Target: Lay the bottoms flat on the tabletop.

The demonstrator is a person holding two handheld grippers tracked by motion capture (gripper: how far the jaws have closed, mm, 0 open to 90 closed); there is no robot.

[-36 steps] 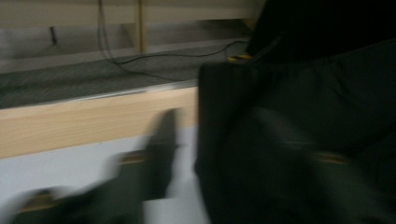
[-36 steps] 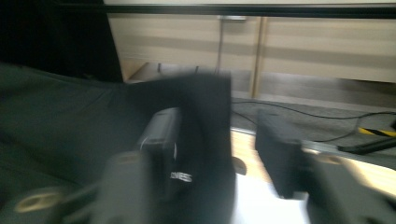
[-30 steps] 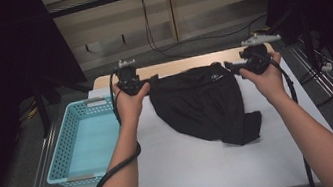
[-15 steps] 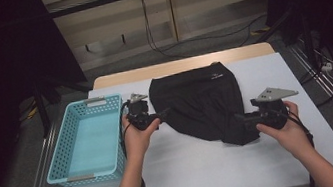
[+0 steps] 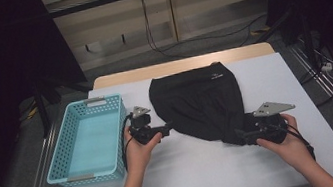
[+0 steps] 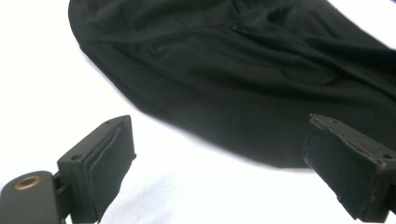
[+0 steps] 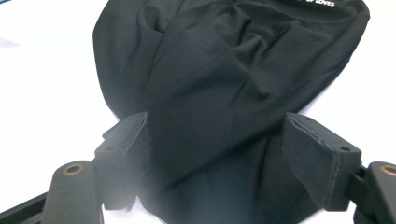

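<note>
**Garment laid out, fold barely begun, basket still empty**

I judge the work to be folding the black garment [image 5: 199, 103] and stowing it in the basket [image 5: 66, 162]. The garment lies on the white table [image 5: 192, 170], spread broad at the far end and bunched narrow at the near right corner. No clean fold shows. The basket sits just left of it with nothing inside.

My left gripper [image 5: 165, 126] stands spread at the garment's left edge; its jaws have just been opening, and nothing lies between them. My right gripper [image 5: 241, 137] is at the bunched near end, jaws apart and straddling the cloth, pads not pressing it.

Remaining, in my estimate: take hold, fold, transfer to the basket.

Writing: white print near the far hem, in the right gripper view, ends in "OF LOVES" [image 7: 321, 3]; the rest is cut off.
</note>
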